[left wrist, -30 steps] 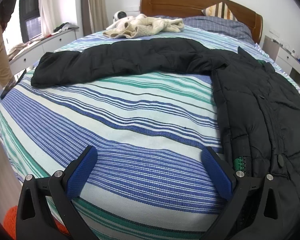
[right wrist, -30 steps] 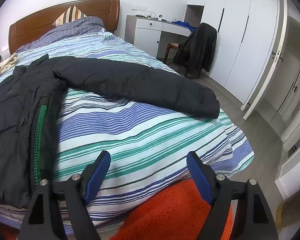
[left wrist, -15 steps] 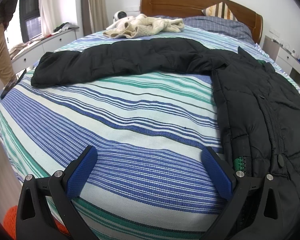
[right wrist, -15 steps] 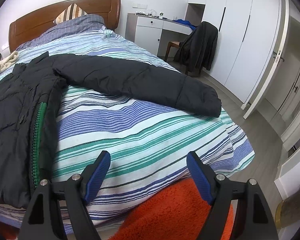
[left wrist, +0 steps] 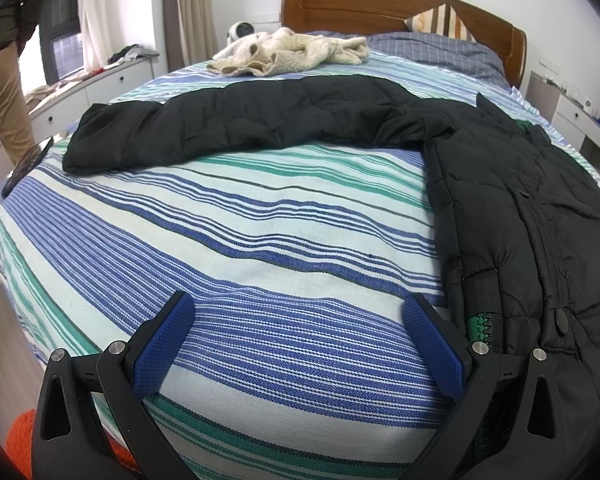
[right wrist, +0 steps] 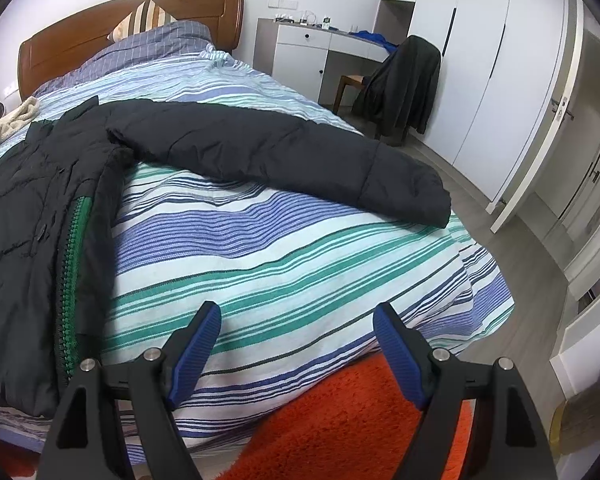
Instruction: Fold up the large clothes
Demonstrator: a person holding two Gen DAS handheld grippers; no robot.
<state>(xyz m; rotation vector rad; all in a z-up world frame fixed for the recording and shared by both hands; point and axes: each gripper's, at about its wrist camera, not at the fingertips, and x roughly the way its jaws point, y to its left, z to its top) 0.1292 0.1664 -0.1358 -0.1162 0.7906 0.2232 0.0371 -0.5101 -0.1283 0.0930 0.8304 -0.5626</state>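
Change: nothing has shifted over the last second; both hands hold still, so folding has not begun.
Jacket point(left wrist: 540, 208): black, spread flat on the bed point(left wrist: 260, 240), body near the foot edge, sleeves out toward both side edges.
Left tongs point(left wrist: 300, 340): open, empty, over the foot edge.
Right tongs point(right wrist: 300, 344): open, empty, over the foot corner.
Containers: none in view.

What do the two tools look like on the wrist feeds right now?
Both look alike. The left tool and right tool each have two black plastic fingers built as open triangular frames, tipped with blue ribbed pads. Round silver pivot bolts sit near each pad's base. No cables, markings, hands or sleeves show in either view.
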